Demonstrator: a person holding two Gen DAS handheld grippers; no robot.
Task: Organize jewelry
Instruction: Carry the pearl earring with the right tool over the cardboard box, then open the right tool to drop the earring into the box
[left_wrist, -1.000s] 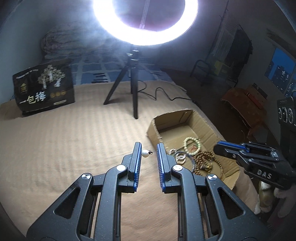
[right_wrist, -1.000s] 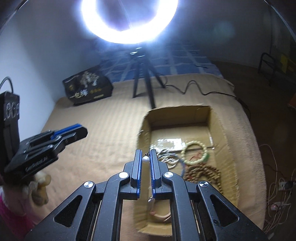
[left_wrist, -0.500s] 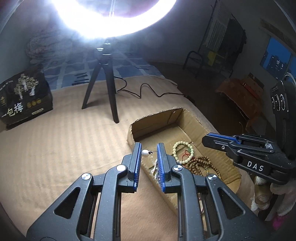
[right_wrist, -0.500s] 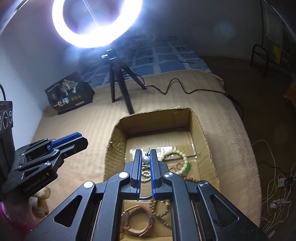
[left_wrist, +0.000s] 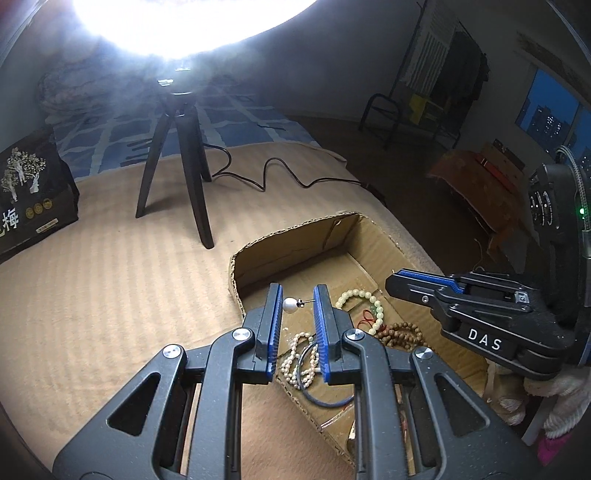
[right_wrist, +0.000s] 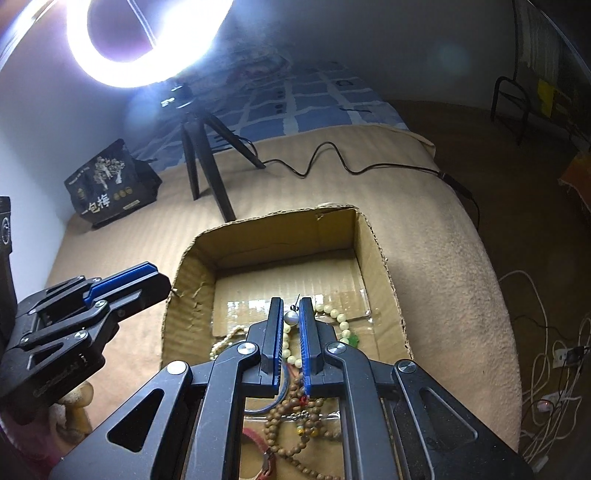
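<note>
Left wrist view: the left gripper (left_wrist: 298, 301) holds a pearl earring (left_wrist: 289, 305) crosswise between its blue pads, the pearl against one pad and the thin post reaching the other, over the near corner of an open cardboard box (left_wrist: 295, 236). Right wrist view: the right gripper (right_wrist: 291, 317) is closed tight on a second pearl (right_wrist: 290, 317), above the box floor. Inside lie a pale green bead bracelet (left_wrist: 360, 295), brown wooden beads (right_wrist: 291, 417) and a pearl strand (left_wrist: 295, 354). The box sits on a tan blanket (left_wrist: 110, 280).

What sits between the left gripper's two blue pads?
In the left wrist view, a pearl earring spans the left gripper: pearl against one pad, its post touching the other.
</note>
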